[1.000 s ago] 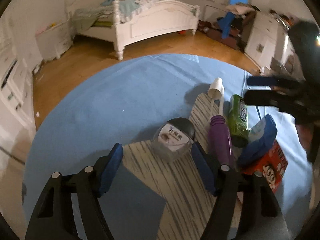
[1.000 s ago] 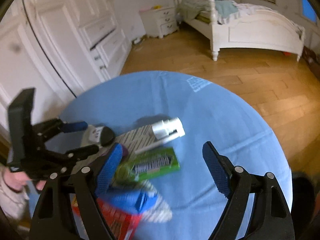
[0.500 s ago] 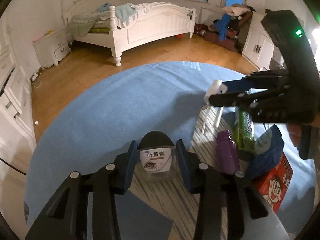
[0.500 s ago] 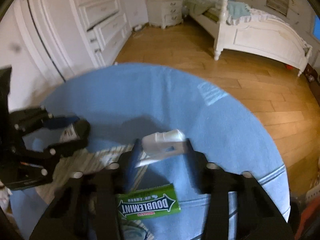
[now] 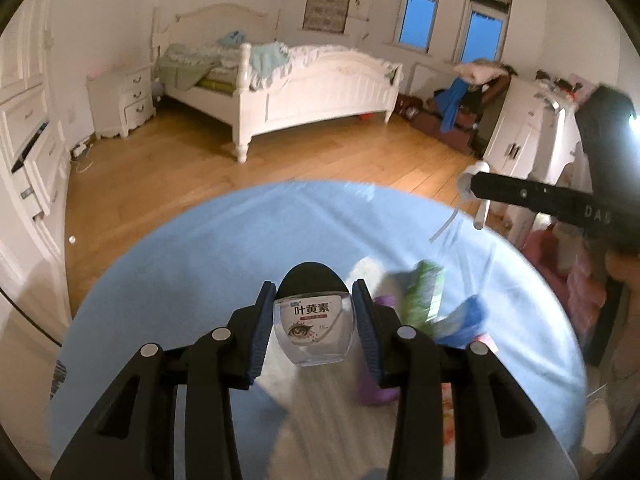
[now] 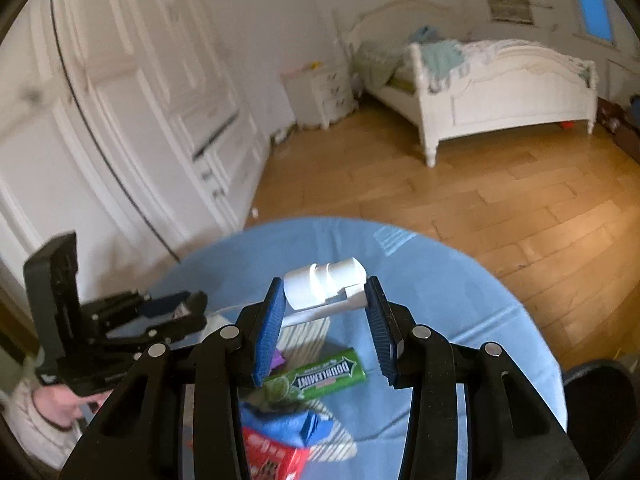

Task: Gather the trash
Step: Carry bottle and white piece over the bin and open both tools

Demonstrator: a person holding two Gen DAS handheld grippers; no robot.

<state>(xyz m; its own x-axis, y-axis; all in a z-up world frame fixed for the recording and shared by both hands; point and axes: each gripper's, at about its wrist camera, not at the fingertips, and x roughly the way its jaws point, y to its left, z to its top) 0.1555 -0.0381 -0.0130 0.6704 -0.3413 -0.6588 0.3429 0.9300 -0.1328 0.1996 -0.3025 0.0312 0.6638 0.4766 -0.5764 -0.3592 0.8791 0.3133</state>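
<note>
The small bottle (image 5: 313, 322) is now clamped in the left claw (image 5: 313, 320) and lifted off the blue surface (image 5: 200, 264); the right claw (image 6: 326, 308) has likewise closed on the white pump head (image 6: 325, 284). Both look ready for binning.

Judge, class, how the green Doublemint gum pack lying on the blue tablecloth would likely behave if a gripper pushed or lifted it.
The gum pack looks flat and slim, so it would probably slide, not roll. It seems light for its size. Its wrapper looks glossy, so fingers may slip on it; a squeeze might dent it.
</note>
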